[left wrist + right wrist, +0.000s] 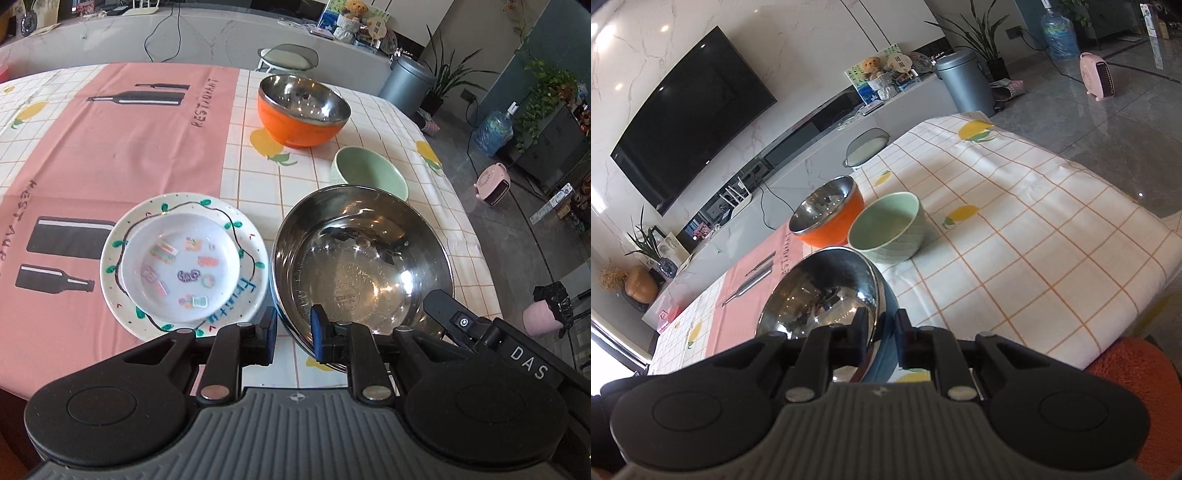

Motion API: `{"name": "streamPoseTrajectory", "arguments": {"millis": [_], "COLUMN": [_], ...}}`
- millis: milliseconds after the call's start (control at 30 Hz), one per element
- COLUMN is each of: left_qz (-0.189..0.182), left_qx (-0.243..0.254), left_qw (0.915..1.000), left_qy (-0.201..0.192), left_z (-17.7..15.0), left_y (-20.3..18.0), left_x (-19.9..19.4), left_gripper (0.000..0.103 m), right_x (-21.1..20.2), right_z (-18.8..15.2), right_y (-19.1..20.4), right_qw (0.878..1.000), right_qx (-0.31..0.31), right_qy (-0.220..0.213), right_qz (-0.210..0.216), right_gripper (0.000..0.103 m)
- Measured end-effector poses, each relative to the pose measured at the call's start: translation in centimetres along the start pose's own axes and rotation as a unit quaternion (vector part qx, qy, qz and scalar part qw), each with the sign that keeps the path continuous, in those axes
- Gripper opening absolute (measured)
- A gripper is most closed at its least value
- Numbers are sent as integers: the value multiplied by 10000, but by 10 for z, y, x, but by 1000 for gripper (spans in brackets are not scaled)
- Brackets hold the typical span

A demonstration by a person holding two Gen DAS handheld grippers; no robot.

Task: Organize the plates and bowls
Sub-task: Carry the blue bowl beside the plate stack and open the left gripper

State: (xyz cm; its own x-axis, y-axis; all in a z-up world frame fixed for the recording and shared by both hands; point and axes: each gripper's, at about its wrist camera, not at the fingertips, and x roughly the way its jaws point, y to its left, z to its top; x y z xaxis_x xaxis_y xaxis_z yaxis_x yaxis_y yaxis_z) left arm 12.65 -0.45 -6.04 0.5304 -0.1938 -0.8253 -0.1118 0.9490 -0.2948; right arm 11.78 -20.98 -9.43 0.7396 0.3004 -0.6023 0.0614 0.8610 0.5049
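Observation:
A large steel bowl [362, 266] with a blue outside [886, 354] is at the table's near right. My left gripper [293, 328] is shut on its near-left rim, one pad outside and one inside. My right gripper [881, 326] is shut on the rim too, and its black housing [491, 339] shows at the bowl's right. Just beyond are a pale green bowl [369, 173] [890, 229] and an orange bowl [295, 129] [831, 232] lined with steel. To the left, a small white dish [181, 266] sits in a vine-painted plate [118, 288].
The tablecloth [147, 147] is pink on the left and checked on the right. The table's right edge [1108, 332] drops to the floor, where an orange fuzzy stool [1126, 376] stands close. A grey chair [288, 59] stands behind the far edge.

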Motion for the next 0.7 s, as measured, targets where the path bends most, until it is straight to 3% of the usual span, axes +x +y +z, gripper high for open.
{"name": "streamPoseTrajectory", "arguments": {"millis": [200, 700], "left_qz": [-19, -248], "left_qx": [-171, -17], "left_qw": [9996, 9994], "left_qy": [240, 260], "left_z": [-5, 4], "left_y": [-2, -17], "left_x": [13, 28], "left_gripper": [22, 25], "right_x": [6, 21], "right_z": [-4, -2], "right_y": [-8, -29], "right_qw": [9999, 9986], "right_qx": [18, 161], "right_qy": [29, 42], "right_qz": [-110, -505], "right_gripper": [13, 14]}}
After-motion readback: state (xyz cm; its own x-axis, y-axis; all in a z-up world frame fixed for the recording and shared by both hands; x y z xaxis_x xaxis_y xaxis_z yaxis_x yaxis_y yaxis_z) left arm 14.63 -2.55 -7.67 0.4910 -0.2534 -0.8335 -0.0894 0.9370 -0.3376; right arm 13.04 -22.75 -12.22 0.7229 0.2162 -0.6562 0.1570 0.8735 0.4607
